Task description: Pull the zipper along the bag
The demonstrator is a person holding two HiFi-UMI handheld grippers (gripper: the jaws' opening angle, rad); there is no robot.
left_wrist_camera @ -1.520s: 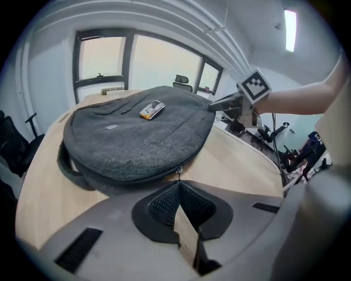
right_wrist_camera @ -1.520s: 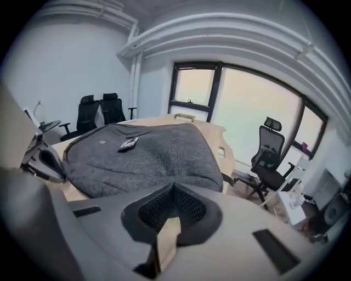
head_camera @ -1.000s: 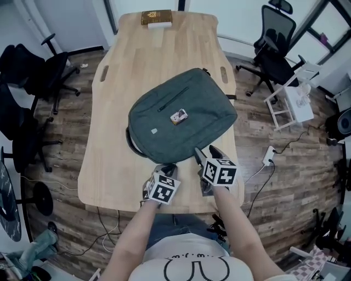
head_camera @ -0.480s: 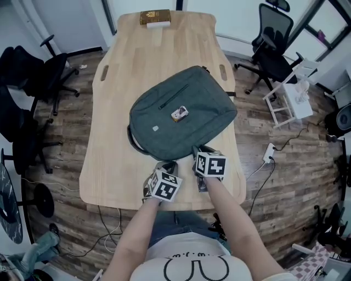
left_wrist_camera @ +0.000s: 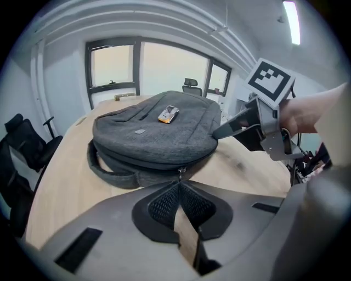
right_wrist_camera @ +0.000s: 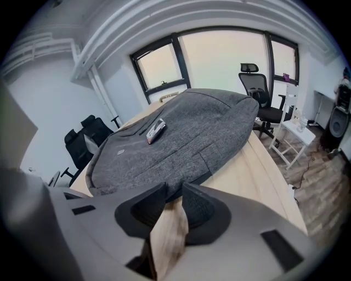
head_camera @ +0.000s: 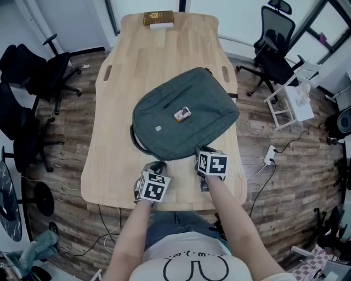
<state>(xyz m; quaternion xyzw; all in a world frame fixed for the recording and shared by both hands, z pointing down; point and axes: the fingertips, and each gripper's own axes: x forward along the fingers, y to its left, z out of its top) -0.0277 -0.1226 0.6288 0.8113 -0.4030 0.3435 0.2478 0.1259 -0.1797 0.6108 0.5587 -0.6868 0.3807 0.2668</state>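
- My left gripper (left_wrist_camera: 179, 184) pinches the zipper pull (left_wrist_camera: 180, 173), jaws pressed together.
- My right gripper (right_wrist_camera: 174, 193), jaws just closing, nips the backpack (right_wrist_camera: 186, 131) edge.
- Next, I judge: draw the pull steadily along the seam.

We count one grey fabric backpack (head_camera: 205, 104), one small orange-and-white tag (head_camera: 182, 114), one flat brown box (head_camera: 158, 16), and two tools: left tool (head_camera: 156, 166), right tool (head_camera: 199, 156).
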